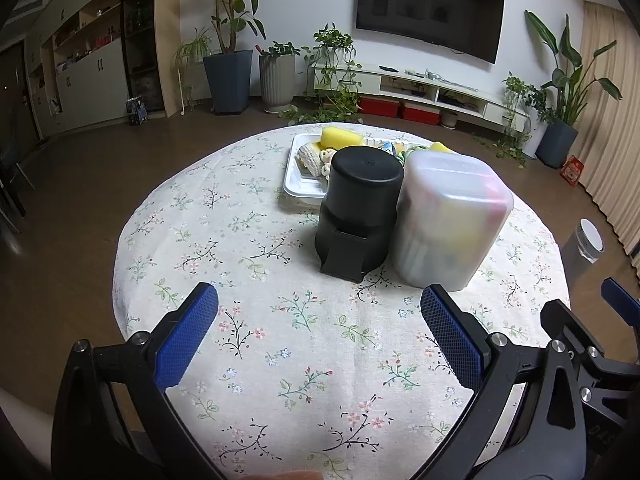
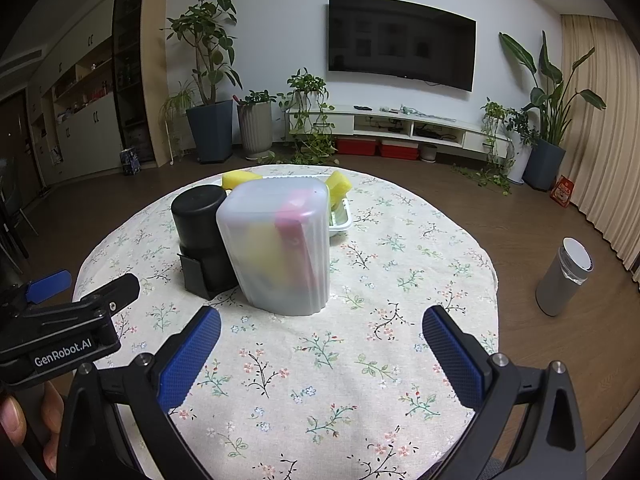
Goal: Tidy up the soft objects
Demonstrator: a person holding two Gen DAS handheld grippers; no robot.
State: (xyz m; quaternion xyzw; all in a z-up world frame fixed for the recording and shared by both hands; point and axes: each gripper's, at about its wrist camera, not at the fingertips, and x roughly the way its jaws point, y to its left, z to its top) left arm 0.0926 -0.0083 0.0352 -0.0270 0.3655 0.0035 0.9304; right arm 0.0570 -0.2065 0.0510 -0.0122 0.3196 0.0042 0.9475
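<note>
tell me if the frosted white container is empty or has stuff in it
Has stuff in it: pink and yellow shapes show through the frosted container's translucent wall. What they are is too blurred to tell.

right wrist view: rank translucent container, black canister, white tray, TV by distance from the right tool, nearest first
1. Translucent container, just ahead of the open right tool, slightly left of centre.
2. Black canister, against the container's left side, a little further back.
3. White tray, behind the container.
4. TV, on the far wall.

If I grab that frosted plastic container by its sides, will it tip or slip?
The frosted container stands tall on a narrow footprint, so a high push would probably tip it. Its ribbed walls may aid grip. It looks thin-walled, so it might flex under a squeeze.
</note>
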